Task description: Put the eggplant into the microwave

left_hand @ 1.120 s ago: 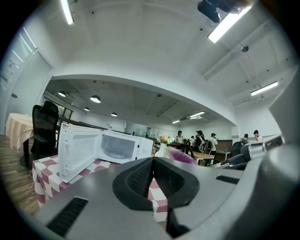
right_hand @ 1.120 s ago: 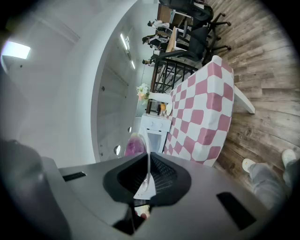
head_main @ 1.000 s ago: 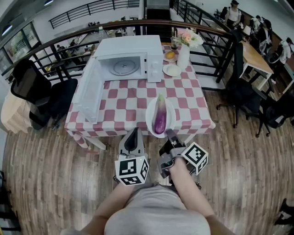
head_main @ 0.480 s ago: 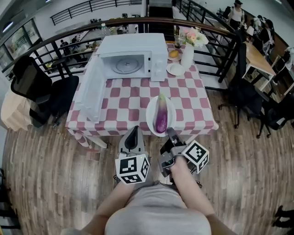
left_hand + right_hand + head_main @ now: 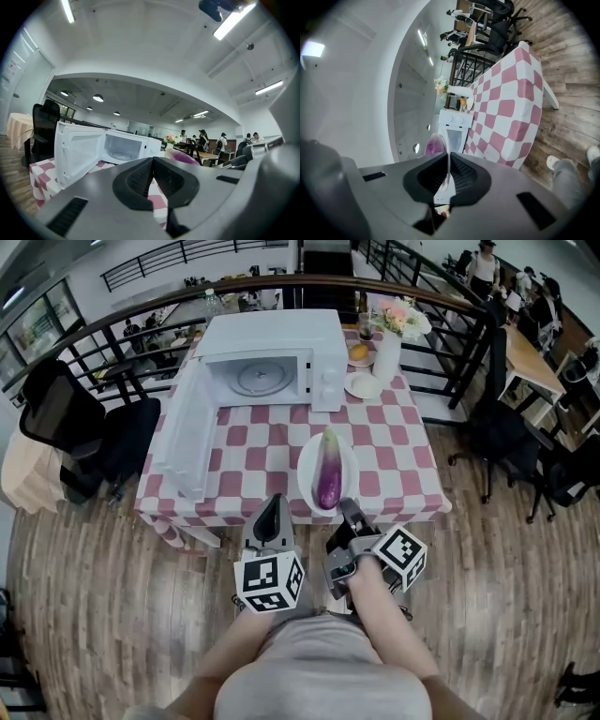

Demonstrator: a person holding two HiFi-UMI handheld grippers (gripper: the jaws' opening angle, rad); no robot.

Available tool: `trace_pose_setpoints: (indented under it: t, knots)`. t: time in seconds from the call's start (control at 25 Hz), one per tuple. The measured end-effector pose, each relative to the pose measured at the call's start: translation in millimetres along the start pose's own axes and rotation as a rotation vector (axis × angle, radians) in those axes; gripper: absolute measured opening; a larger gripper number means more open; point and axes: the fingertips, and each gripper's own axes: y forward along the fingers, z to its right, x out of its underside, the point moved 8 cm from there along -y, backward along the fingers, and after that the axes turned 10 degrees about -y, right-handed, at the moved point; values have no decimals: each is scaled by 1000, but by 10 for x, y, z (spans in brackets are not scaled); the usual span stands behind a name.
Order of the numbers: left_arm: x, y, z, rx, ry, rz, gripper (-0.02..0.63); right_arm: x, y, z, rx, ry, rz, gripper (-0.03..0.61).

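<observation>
A purple eggplant (image 5: pixel 327 474) lies on a white plate (image 5: pixel 305 474) over the front of the checkered table (image 5: pixel 253 451). My right gripper (image 5: pixel 345 510) is shut on the plate's near rim. In the right gripper view the thin rim (image 5: pixel 448 164) runs between the pads, with the eggplant (image 5: pixel 435 145) beyond. The white microwave (image 5: pixel 267 357) stands at the table's far side, its door (image 5: pixel 183 427) swung open to the left. My left gripper (image 5: pixel 273 505) is shut and empty at the table's front edge, left of the plate. Beyond its closed pads (image 5: pixel 140 176) appear the microwave (image 5: pixel 119 147) and the eggplant (image 5: pixel 180 155).
A white vase with flowers (image 5: pixel 386 352), a small plate with food (image 5: pixel 357 352) and an empty saucer (image 5: pixel 362 385) stand right of the microwave. A railing (image 5: pixel 422 315) runs behind the table. Black office chairs (image 5: pixel 66 427) stand at left and right on the wooden floor.
Both grippers have crept forward toward the table, the right one still holding the plate with the eggplant. The table and microwave look slightly nearer.
</observation>
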Motion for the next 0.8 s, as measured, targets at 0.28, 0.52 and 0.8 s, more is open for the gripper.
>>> trace_pose_setpoints:
  t: [0.28,0.52,0.8]
  knots:
    - [-110,270,-128,-9,-14,5,5,-42,299,-51,3,3,-18,37]
    - [-200,531,-289,-26,-31,12,5,-72,616,-84,7,-6,-43,37]
    - [-289,833,-479,-37,-44,16,5,-117,969,-105,8,-7,-55,37]
